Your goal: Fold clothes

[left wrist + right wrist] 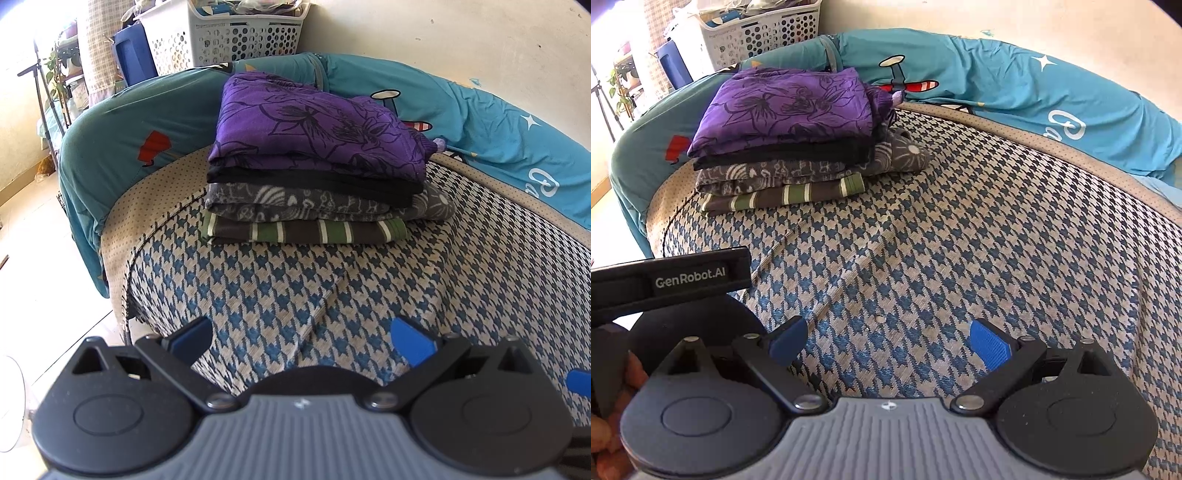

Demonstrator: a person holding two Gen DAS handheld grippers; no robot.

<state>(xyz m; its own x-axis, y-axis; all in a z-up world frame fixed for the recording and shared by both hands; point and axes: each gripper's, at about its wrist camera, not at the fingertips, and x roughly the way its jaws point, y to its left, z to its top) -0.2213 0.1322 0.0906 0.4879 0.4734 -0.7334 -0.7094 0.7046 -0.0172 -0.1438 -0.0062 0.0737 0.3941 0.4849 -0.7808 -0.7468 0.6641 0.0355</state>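
1. Nearest, the left tool [301, 338] and right tool [888, 341] are held with fingers apart and nothing between them, low over the bare houndstooth bed cover [960, 240]; snagging its weave is judged possible if either is closed there.
2. Further off, the folded stack [314, 177] is seen on the cover: purple floral garment [314, 118] uppermost, striped garment [306, 230] lowest. Toppling is judged likely if it is nudged sideways.
3. Beyond, no unfolded garment is visible; the laundry basket [225, 33] may hold more, and overreaching risks brushing the stack.
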